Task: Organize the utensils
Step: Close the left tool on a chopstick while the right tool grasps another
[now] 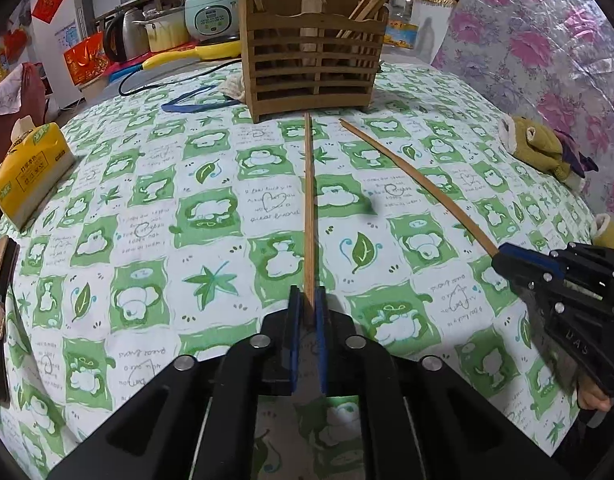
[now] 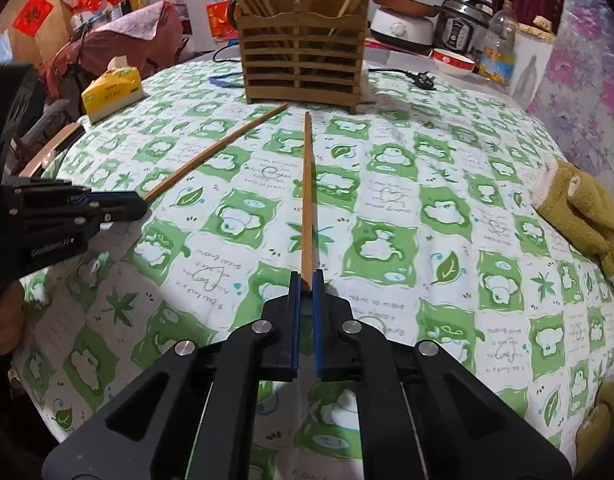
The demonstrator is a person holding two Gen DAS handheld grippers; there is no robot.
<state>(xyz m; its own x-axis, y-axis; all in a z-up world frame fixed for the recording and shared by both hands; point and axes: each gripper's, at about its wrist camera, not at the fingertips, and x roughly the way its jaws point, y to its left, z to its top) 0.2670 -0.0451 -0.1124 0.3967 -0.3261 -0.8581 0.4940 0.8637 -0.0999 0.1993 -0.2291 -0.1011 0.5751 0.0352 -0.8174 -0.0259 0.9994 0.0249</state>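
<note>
Yellow paper tissue pack (image 1: 29, 168) at 9 o'clock on worktop (image 1: 211, 216) under green-and-white patterned cloth. Left hand-held gripper (image 1: 308, 300) at 6 o'clock, blue pads clamped on near end of long brown wooden chopstick (image 1: 309, 200) pointing to 12 o'clock. Slatted brown wooden utensil holder (image 1: 313, 60) at 12, more chopsticks upright inside. Right hand-held gripper (image 2: 306, 280) clamped on second brown wooden chopstick (image 2: 307, 192), tip just short of holder. Olive plush toy (image 1: 543, 148) at 3 o'clock.

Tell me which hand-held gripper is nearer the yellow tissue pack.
Left. The left hand-held gripper sits on the side of the tissue pack; the right hand-held gripper lies farther across the cloth, toward the stuffed toy.
</note>
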